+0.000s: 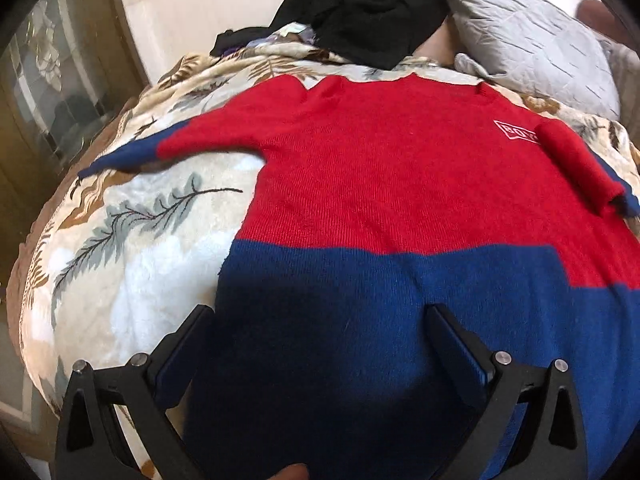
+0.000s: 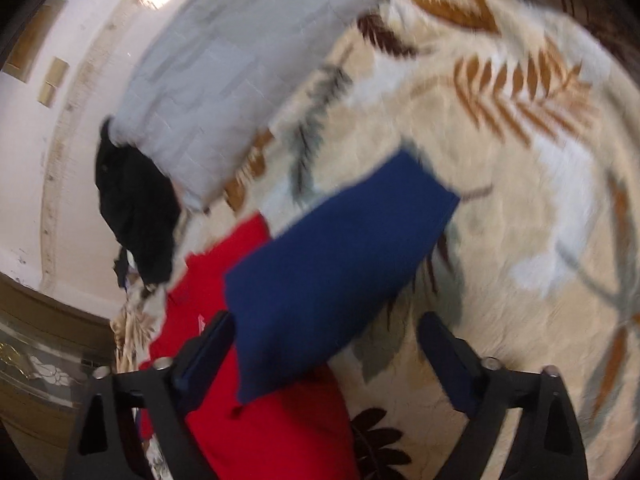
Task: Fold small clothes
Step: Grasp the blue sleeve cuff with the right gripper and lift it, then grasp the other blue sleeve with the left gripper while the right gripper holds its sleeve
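Note:
A red and blue knit sweater (image 1: pixel 400 184) lies flat on a leaf-patterned blanket (image 1: pixel 140 240). Its left sleeve (image 1: pixel 168 148) stretches out to the left; its right sleeve (image 1: pixel 580 160) is folded in over the chest. My left gripper (image 1: pixel 320 316) is open, low over the blue hem band, its jaws either side of the cloth. My right gripper (image 2: pixel 326 324) is open over the blue cuff end of the right sleeve (image 2: pixel 340 264), with red sweater cloth (image 2: pixel 272 420) below it. The right view is blurred by motion.
A black garment pile (image 1: pixel 360 4) and a grey quilted pillow (image 1: pixel 532 28) lie at the head of the bed; both also show in the right wrist view, the pile (image 2: pixel 136 212) and the pillow (image 2: pixel 224 80). A white wall (image 2: pixel 60 140) and wooden furniture (image 1: pixel 48 100) stand beyond the bed.

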Demonstrator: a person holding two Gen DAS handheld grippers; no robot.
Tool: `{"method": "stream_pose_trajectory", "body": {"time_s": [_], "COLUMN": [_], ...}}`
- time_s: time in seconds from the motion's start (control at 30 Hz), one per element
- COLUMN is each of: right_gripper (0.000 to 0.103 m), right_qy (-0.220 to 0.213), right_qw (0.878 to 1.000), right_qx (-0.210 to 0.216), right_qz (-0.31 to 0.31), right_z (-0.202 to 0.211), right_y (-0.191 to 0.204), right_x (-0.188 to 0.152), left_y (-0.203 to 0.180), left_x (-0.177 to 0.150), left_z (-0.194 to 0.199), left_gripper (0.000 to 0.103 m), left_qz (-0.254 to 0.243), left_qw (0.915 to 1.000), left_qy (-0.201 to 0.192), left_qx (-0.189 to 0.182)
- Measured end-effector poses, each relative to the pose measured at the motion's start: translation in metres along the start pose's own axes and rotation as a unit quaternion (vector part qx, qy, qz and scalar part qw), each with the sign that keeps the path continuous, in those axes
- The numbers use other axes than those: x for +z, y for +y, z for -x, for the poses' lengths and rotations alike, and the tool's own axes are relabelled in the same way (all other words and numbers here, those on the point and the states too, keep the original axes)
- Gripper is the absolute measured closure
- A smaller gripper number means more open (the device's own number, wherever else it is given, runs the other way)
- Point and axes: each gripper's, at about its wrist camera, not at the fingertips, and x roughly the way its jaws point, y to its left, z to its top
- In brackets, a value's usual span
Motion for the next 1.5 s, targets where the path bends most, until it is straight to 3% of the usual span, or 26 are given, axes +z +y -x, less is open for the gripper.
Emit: {"method": "stream_pose_trajectory", "body": {"time_s": [0.1, 0.23, 0.3, 0.33, 0.4, 0.47, 0.53, 0.63, 0.73, 0.8, 0.87, 0.97, 1.07, 1.13, 1.2, 1.23, 1.27, 1.4, 1.5], "right_gripper": [0.019, 0.031, 0.042, 0.059, 0.076, 0.086, 0.089, 0.091, 0.091, 0.091, 0.091, 0.091, 0.087, 0.086, 0.069, 0.044, 0.028, 0.027, 0.028], "right_qy": [0.004, -0.009, -0.023, -0.032, -0.033, -0.038, -0.055, -0.075, -0.077, -0.065, -0.048, -0.011, 0.029, 0.068, 0.116, 0.146, 0.158, 0.136, 0.101], "right_qw": [1.0, 0.998, 0.997, 0.996, 0.995, 0.991, 0.99, 0.988, 0.981, 0.978, 0.972, 0.961, 0.953, 0.949, 0.943, 0.938, 0.935, 0.928, 0.931], "right_qx": [0.004, 0.031, 0.037, 0.04, 0.048, 0.068, 0.089, 0.129, 0.174, 0.189, 0.208, 0.236, 0.238, 0.215, 0.198, 0.191, 0.19, 0.18, 0.133], "right_qz": [-0.018, -0.049, -0.066, -0.072, -0.087, -0.11, -0.093, -0.037, 0.024, 0.062, 0.1, 0.146, 0.186, 0.22, 0.24, 0.249, 0.255, 0.298, 0.324], "right_z": [-0.014, -0.027, -0.032, -0.036, -0.045, -0.048, -0.038, -0.018, 0.002, 0.006, 0.003, -0.01, -0.033, -0.055, -0.074, -0.084, -0.088, -0.077, -0.074], "right_y": [-0.006, -0.013, -0.018, -0.02, -0.026, -0.03, -0.02, 0.013, 0.059, 0.091, 0.13, 0.185, 0.225, 0.247, 0.26, 0.263, 0.263, 0.257, 0.251], "right_x": [0.004, 0.015, 0.022, 0.027, 0.034, 0.039, 0.039, 0.035, 0.017, 0.002, -0.018, -0.056, -0.102, -0.138, -0.164, -0.177, -0.187, -0.201, -0.195], "left_y": [0.002, 0.008, 0.009, 0.009, 0.011, 0.014, 0.02, 0.037, 0.064, 0.087, 0.111, 0.13, 0.153, 0.174, 0.196, 0.205, 0.214, 0.25, 0.278], "left_x": [0.0, 0.008, 0.018, 0.022, 0.039, 0.062, 0.084, 0.103, 0.103, 0.104, 0.107, 0.106, 0.109, 0.106, 0.103, 0.1, 0.098, 0.091, 0.084], "left_z": [0.0, -0.003, -0.005, -0.002, 0.014, 0.027, 0.031, 0.027, 0.013, 0.001, -0.002, 0.003, 0.003, 0.003, 0.001, 0.0, -0.001, -0.007, -0.013], "left_gripper": [0.0, 0.0, 0.0, 0.0, 0.0, 0.0, 0.0, 0.0, 0.0, 0.0, 0.0, 0.0, 0.0, 0.0, 0.0, 0.0, 0.0, 0.0, 0.0], "left_qz": [0.011, 0.008, -0.005, -0.01, -0.004, 0.007, 0.02, 0.048, 0.075, 0.106, 0.144, 0.164, 0.177, 0.197, 0.223, 0.234, 0.245, 0.282, 0.32], "left_qw": [0.9998, 0.9987, 0.9974, 0.9973, 0.9997, 0.9997, 0.9992, 0.9971, 0.9923, 0.9896, 0.9862, 0.9786, 0.9745, 0.9705, 0.965, 0.9623, 0.9596, 0.9488, 0.9375], "left_qy": [0.016, 0.045, 0.067, 0.067, 0.02, -0.013, -0.024, -0.057, -0.081, -0.063, -0.054, -0.074, -0.082, -0.079, -0.071, -0.067, -0.065, -0.053, -0.043], "left_qx": [-0.005, -0.022, -0.028, -0.027, -0.015, -0.018, -0.024, 0.016, 0.056, 0.074, 0.059, 0.099, 0.111, 0.114, 0.119, 0.12, 0.121, 0.133, 0.129]}}
